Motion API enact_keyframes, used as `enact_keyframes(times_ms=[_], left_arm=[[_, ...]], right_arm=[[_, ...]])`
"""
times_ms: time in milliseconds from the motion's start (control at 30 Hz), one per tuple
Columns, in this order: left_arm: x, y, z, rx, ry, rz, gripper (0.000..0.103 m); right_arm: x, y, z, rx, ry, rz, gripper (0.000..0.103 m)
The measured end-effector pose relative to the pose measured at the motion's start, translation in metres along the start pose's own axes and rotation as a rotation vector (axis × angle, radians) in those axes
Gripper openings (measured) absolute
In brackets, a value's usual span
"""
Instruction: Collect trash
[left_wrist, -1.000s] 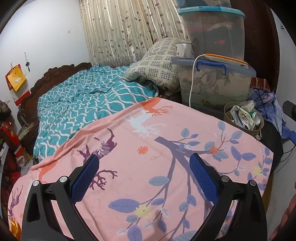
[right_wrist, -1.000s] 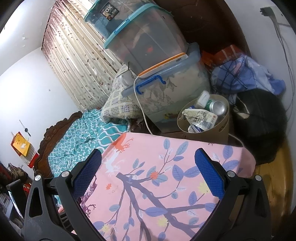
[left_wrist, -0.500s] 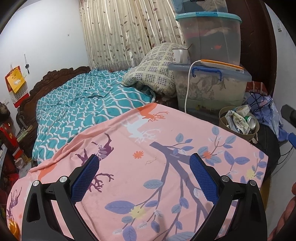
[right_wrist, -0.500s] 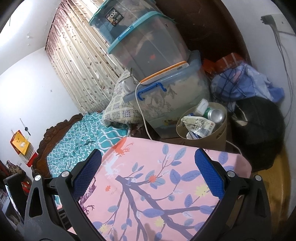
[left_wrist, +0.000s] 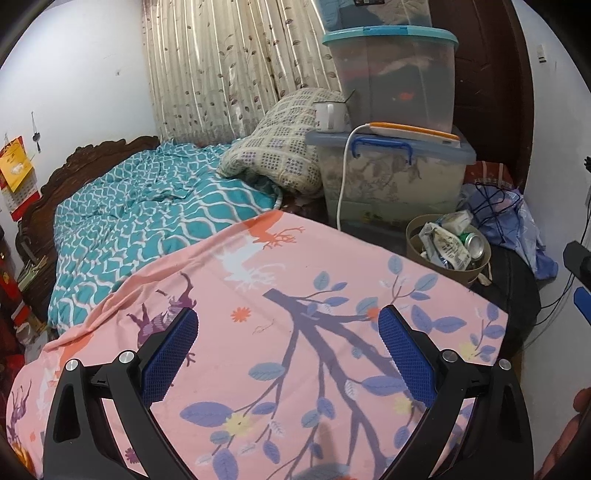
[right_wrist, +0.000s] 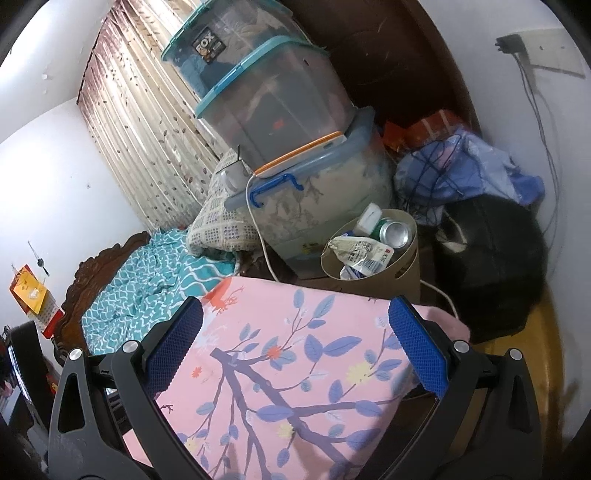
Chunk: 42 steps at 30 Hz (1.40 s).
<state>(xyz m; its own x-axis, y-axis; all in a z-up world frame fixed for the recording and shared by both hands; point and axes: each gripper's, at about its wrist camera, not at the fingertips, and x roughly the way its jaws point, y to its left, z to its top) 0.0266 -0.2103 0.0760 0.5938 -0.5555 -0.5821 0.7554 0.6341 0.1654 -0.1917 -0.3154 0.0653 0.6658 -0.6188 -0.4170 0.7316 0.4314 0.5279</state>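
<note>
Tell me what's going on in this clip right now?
A person holds two grippers over a bed with a pink sheet. The left gripper and right gripper both have their jaws open and hold nothing. Beside the bed a tan bin already holds trash: a can and a crumpled wrapper. No loose trash shows on the sheet, apart from a tiny speck too small to identify.

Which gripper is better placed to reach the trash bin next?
Right, probably. The right gripper is open, with the trash bin near and ahead; for the left gripper the bin sits far right.
</note>
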Motion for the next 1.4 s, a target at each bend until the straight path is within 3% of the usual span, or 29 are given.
enact_keyframes(times_ms=[1400], left_arm=[[-0.005,-0.022,-0.012,0.067,0.022,0.025,0.094]], right_arm=[[-0.002,-0.011,-0.003,0.024,0.019,0.024,0.100]])
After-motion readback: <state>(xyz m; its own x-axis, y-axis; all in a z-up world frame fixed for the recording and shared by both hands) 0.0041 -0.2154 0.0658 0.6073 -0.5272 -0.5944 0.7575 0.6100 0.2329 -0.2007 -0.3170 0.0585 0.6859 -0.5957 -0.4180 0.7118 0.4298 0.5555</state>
